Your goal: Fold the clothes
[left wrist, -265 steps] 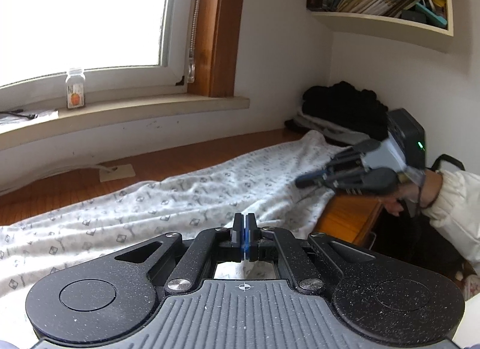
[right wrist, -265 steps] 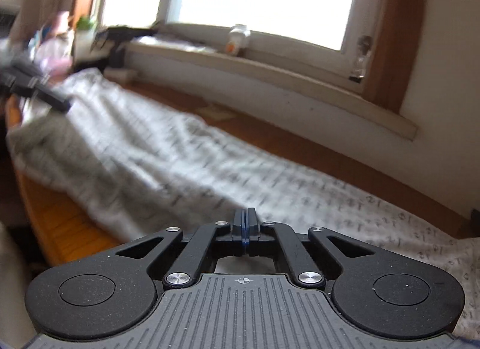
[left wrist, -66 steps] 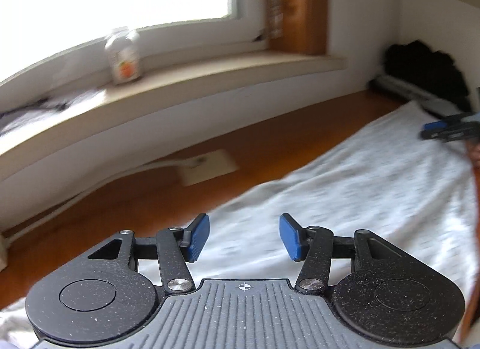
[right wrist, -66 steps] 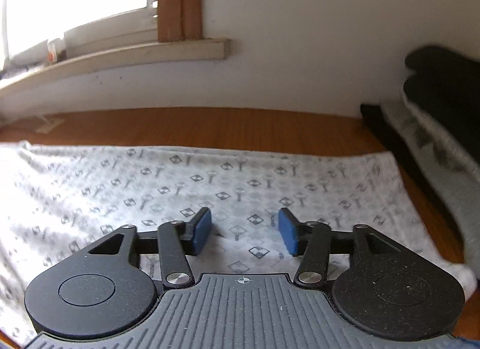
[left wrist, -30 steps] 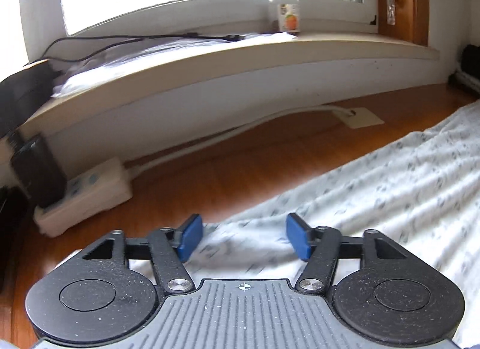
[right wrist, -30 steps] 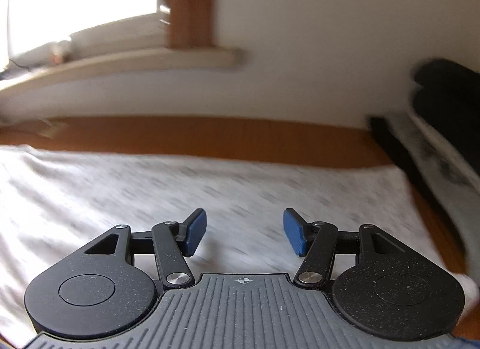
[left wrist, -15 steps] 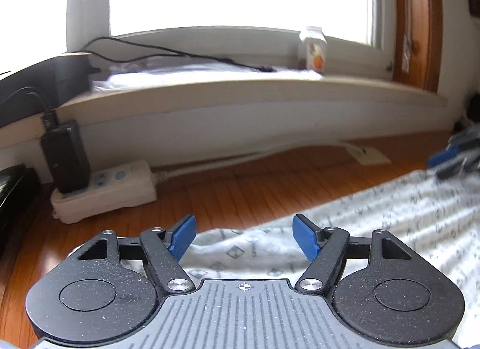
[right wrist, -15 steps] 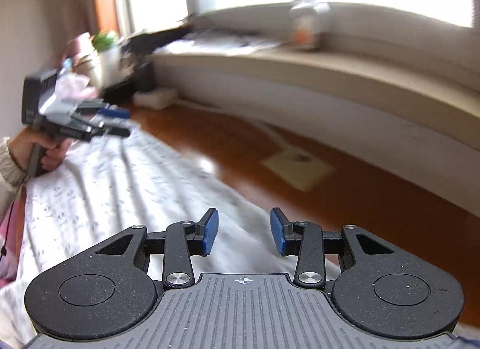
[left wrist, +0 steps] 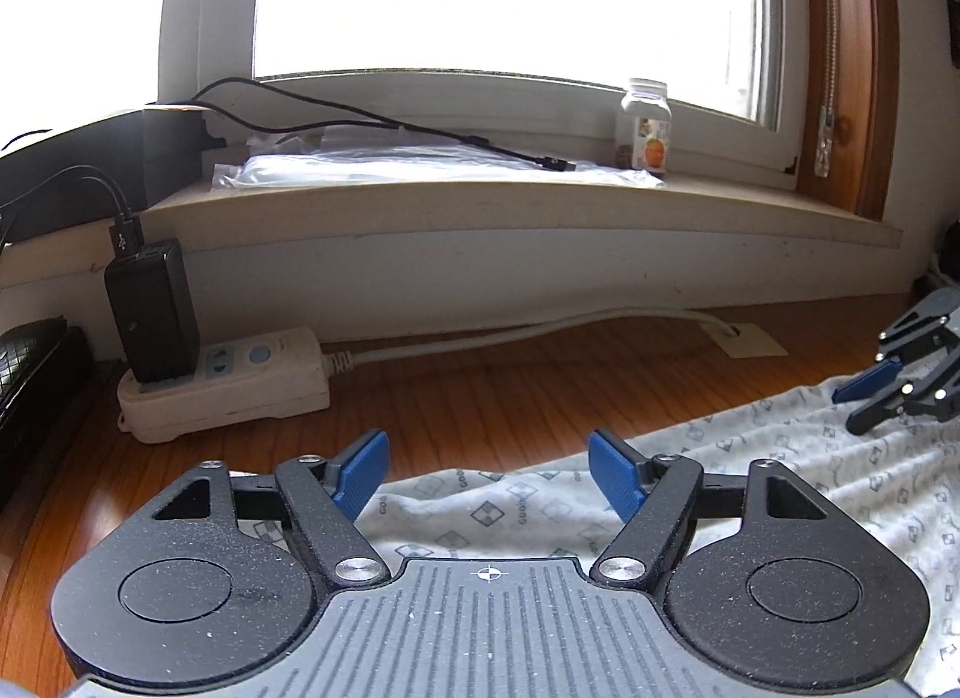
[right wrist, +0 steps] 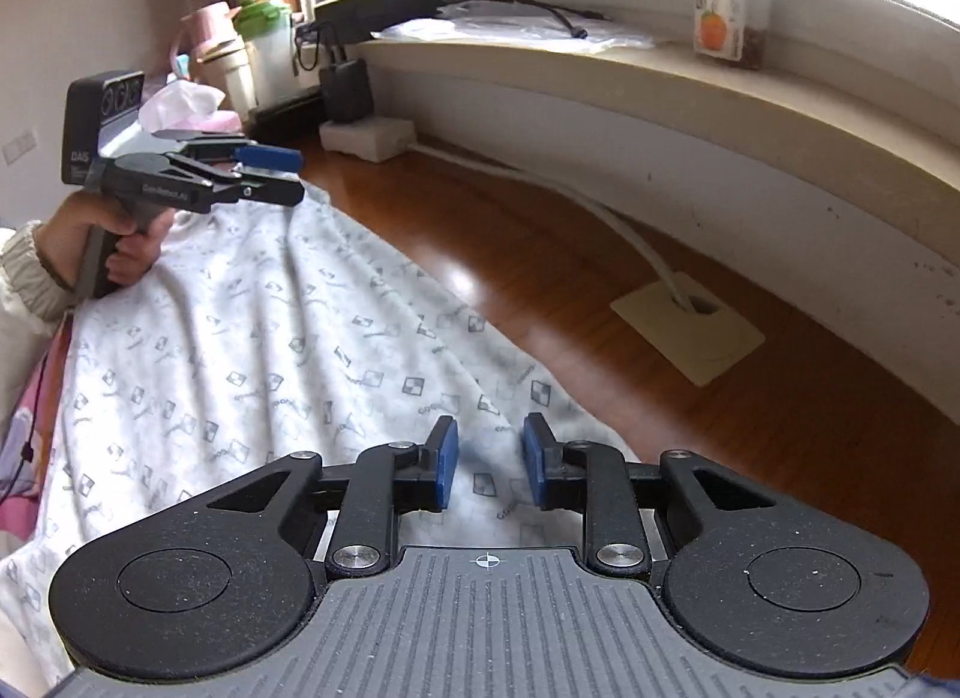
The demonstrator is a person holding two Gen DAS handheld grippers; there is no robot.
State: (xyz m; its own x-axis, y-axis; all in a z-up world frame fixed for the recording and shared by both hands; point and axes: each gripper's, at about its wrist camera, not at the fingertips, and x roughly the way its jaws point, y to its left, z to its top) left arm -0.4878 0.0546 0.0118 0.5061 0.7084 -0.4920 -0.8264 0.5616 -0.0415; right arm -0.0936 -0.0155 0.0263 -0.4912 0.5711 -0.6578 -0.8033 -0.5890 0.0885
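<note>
Patterned cloth (right wrist: 252, 350) spread flat on wooden table (right wrist: 600, 338), far edge running below the window sill (left wrist: 510, 206). Left gripper (left wrist: 487, 473) over one end of the cloth, jaws wide apart and opening, pads clear of the fabric. Right gripper (right wrist: 487, 470) low over the cloth's far edge, jaws closing with fabric seen between the pads, grip not yet made. Power strip (left wrist: 228, 383) and jar (right wrist: 731, 2) well apart from the cloth.
</note>
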